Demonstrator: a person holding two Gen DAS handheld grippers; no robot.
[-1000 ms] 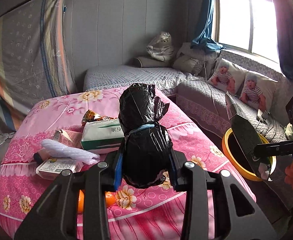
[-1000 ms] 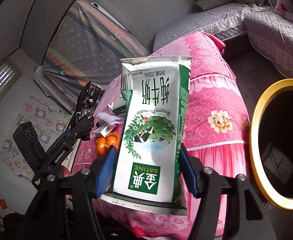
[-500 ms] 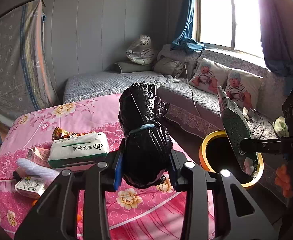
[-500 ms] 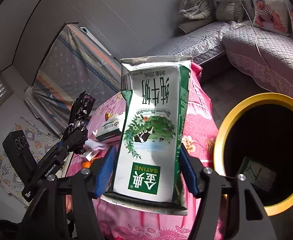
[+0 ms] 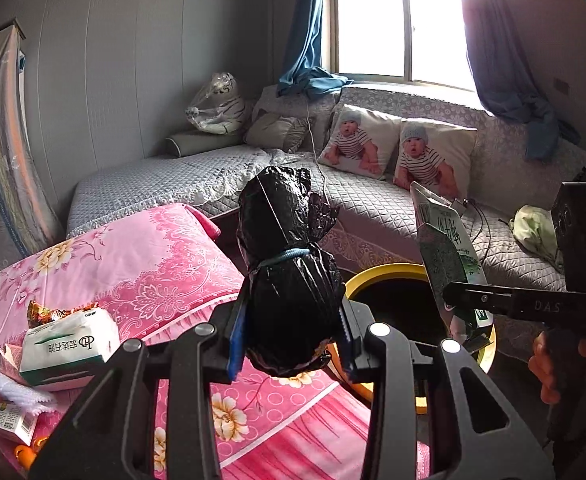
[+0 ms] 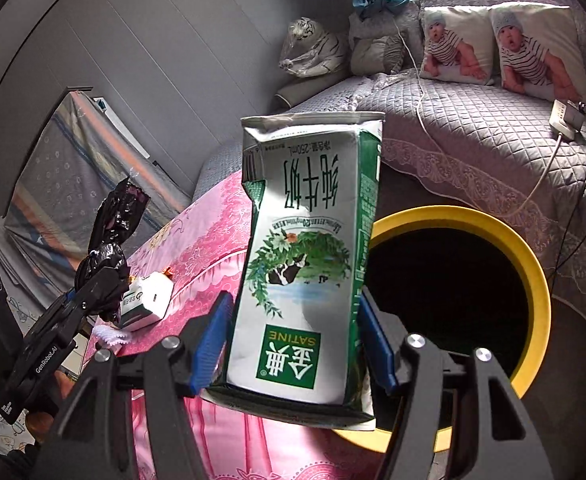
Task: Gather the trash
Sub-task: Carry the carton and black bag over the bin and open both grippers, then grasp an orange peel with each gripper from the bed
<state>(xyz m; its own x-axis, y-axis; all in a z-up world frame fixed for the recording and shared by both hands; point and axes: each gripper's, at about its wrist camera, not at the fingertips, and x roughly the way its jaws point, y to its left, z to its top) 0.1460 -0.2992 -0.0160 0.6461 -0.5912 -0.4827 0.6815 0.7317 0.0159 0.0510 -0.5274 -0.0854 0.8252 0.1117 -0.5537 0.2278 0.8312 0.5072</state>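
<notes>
Both pairs of jaws are clamped on trash. One person holds the two grippers. The left gripper [image 5: 291, 338] pinches a crumpled black plastic bag bundle tied with a blue band [image 5: 289, 276] by its lower half, upright above the edge of the pink floral bedspread [image 5: 145, 256]. The right gripper [image 6: 293, 344] squeezes a green-and-white milk carton [image 6: 307, 256] near its base, printed upside down, just beside the round black bin with a yellow rim [image 6: 533, 268]. The bag looks soft, light and slippery — best held at the tied waist. The carton seems light and crushable — its flat sides suit the pads, and it should drop cleanly once released.
</notes>
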